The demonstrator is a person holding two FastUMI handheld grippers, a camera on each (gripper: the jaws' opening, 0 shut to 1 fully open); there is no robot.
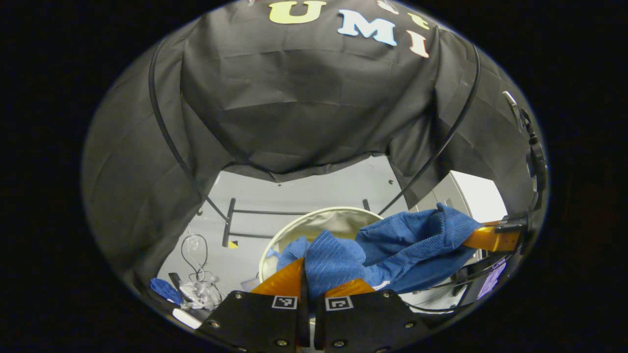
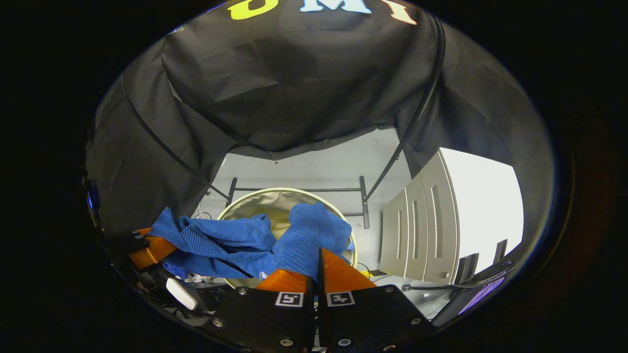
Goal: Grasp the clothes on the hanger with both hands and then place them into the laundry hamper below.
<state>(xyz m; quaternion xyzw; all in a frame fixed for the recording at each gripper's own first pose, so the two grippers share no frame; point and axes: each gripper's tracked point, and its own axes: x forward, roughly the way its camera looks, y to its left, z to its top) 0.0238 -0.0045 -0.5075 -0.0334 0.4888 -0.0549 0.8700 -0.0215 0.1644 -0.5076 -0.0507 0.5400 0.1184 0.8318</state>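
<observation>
The round, pale fabric laundry hamper [image 2: 294,198] is standing open on the grey floor [image 1: 314,189], its mouth facing up toward both cameras. Just in front of it, the blue ribbed knit garment [image 1: 392,250] is hanging in the air above the rim, stretched between the two tools and sagging in the middle. Its long axis is running sideways from one gripper to the other, roughly level, with loose folds drooping toward the hamper. The left gripper [image 1: 314,287] is clenching one bunched end of the cloth between its closed fingers; the right gripper [image 2: 320,277] is pinching the other end the same way, and it is also showing at the far edge of the left gripper view [image 1: 490,239]. The garment is looking soft, light and limp, so it is likely to fold and slump wherever it is let go; the bunched ends are serving as sound holds, since a thick wad is less likely to slip.
</observation>
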